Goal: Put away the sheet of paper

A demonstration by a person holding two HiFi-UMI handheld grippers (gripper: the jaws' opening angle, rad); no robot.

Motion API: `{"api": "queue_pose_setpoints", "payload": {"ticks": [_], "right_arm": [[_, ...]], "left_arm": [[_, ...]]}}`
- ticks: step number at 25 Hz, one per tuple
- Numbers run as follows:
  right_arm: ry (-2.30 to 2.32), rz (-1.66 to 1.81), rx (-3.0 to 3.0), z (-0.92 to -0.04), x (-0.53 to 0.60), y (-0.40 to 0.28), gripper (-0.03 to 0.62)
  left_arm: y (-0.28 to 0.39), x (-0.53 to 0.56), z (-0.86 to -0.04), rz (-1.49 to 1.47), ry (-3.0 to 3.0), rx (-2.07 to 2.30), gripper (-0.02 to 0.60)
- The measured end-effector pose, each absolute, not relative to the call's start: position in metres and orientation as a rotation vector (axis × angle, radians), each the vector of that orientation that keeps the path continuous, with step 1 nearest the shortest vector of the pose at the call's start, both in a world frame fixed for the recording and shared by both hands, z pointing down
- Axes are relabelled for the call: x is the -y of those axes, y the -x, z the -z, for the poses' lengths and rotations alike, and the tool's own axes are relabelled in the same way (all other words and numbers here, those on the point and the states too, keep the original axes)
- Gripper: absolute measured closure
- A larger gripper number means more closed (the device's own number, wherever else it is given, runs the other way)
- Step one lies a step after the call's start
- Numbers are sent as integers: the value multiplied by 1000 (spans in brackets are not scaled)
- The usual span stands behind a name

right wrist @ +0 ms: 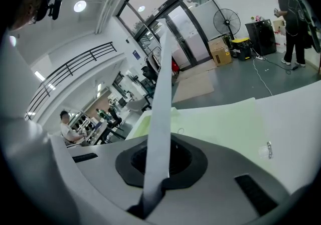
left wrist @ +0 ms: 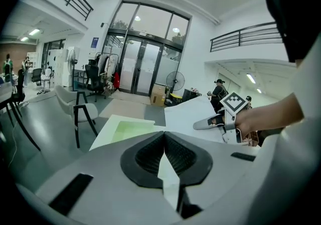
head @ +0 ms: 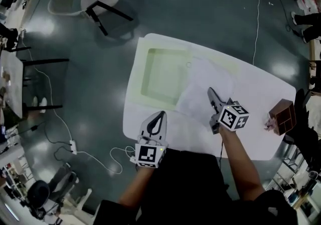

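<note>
While both grippers are clamped on the sheet, we judge the carrying step to be in hand: the paper is lifted and not yet stowed. Our right gripper has its fingers closed on one edge. In the right gripper view the sheet runs up edge-on from between the shut pads. Our left gripper is closed too, and in the left gripper view a white corner of the sheet sits pinched where its fingers meet. The paper spans from the left fingers across to the right ones and rises beyond the right fingertips, slack in between.

Just ahead of both pairs of fingertips the green folder lies flat on the table. We cannot quite tell whether it is a folder or a shallow tray.

The next move, we think, calls for bringing the sheet's free edge forward and down to the folder's mouth. Both grips should be matched so the paper goes in flat rather than buckling, and we should let go only once it lies inside. We cannot make out which side opens.
</note>
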State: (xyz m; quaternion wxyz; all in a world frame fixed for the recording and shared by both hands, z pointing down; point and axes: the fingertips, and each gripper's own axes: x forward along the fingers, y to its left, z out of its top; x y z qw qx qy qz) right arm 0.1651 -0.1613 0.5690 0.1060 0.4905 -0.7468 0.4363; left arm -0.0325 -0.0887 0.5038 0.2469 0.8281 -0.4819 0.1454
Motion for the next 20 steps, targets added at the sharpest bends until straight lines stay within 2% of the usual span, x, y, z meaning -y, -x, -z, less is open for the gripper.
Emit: {"api": "queue_pose_setpoints", "payload": {"ticks": [20], "right_arm": [[-1367,-1413,2178,-603,170,-149,594]], "left_arm": [[21,87,-518,-332,-2192,1303,578]]}}
